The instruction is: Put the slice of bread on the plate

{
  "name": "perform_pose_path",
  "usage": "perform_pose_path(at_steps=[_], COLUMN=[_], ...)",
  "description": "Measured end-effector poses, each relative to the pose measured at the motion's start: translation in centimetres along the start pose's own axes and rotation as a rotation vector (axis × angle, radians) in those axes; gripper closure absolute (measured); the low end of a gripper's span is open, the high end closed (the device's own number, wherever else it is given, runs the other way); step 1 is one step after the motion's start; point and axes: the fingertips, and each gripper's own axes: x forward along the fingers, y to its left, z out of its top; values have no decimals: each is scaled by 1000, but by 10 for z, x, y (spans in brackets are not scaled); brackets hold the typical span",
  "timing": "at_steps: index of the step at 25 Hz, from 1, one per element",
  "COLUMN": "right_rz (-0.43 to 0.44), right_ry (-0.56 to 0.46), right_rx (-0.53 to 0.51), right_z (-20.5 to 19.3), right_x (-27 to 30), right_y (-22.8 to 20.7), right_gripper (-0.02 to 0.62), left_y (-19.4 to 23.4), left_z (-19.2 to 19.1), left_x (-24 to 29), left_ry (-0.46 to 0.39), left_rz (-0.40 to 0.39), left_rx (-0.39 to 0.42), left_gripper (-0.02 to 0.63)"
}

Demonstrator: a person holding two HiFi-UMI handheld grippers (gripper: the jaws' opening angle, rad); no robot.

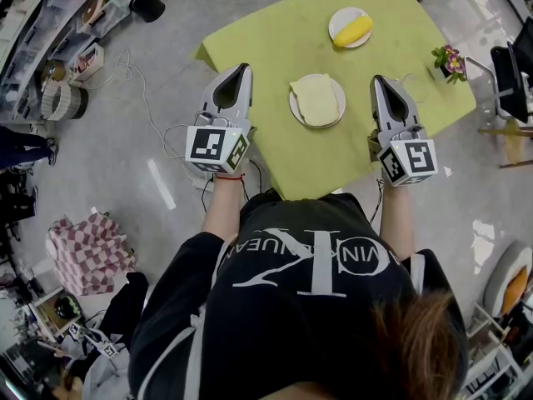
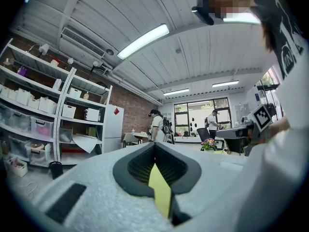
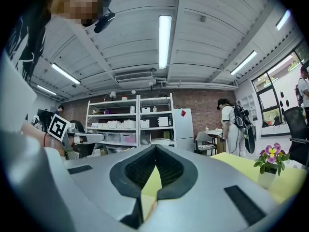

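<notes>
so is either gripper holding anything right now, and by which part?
Nothing is held. The left gripper and the right gripper are both shut and empty, one on each side of the plate, where the bread lies.

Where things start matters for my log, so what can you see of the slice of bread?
The slice of bread is pale cream, roughly square with rounded corners, and looks soft. It lies flat on a small round white plate, covering most of it, on the yellow-green tablecloth. It sits between the left gripper and the right gripper; only the plate touches it.
</notes>
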Motion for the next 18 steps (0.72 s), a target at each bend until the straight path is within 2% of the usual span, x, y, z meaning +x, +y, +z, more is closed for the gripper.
perform_pose_path(at_steps=[18], right_rz=[6], right_ry=[12], right_rx=[11], right_z=[-8], right_x=[3], right_y=[0], right_gripper=[594], left_y=[0], left_z=[-3], left_x=[4], left_ry=[7], left_rz=[-5], left_rx=[6], left_gripper=[597])
